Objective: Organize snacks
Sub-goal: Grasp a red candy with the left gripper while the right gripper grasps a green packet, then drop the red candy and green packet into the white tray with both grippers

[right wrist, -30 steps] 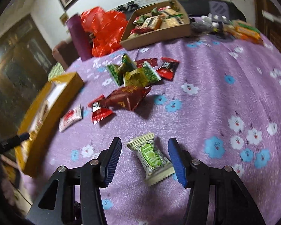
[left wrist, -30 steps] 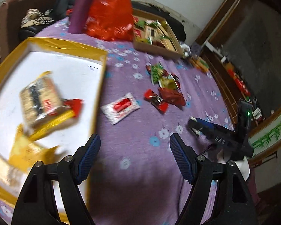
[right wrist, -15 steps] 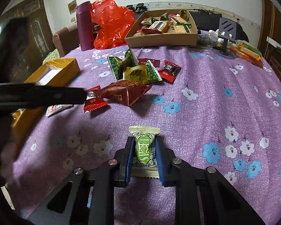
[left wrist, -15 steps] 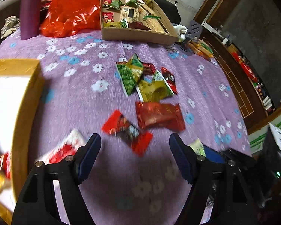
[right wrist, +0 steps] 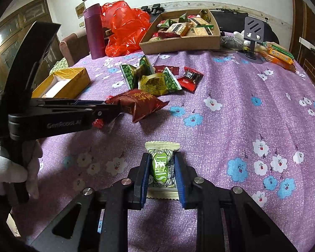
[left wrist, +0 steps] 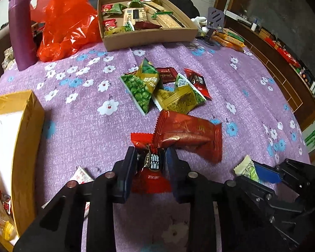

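My left gripper [left wrist: 151, 157] is shut on a small red candy packet [left wrist: 150, 168] on the purple flowered tablecloth. A larger dark red snack bag [left wrist: 189, 134] lies just beyond it, touching the packet. My right gripper [right wrist: 162, 163] is shut on a green and cream candy [right wrist: 161, 168], which also shows in the left wrist view [left wrist: 246, 169]. The left gripper shows from the side in the right wrist view [right wrist: 107, 110]. A pile of green, yellow and red snack packets [left wrist: 163, 88] lies mid-table. A yellow box [left wrist: 21, 130] stands at the left.
A brown cardboard tray [left wrist: 145, 35] with several snacks stands at the back. A red plastic bag [left wrist: 63, 21] and a purple bottle [left wrist: 21, 27] stand back left. A white and red packet [left wrist: 79, 177] lies by the yellow box. A phone stand [right wrist: 253, 35] and orange packets [right wrist: 279, 55] sit back right.
My left gripper swung from the yellow box to the table's middle and closed on the red candy packet. My right gripper closed on the green candy and holds it.
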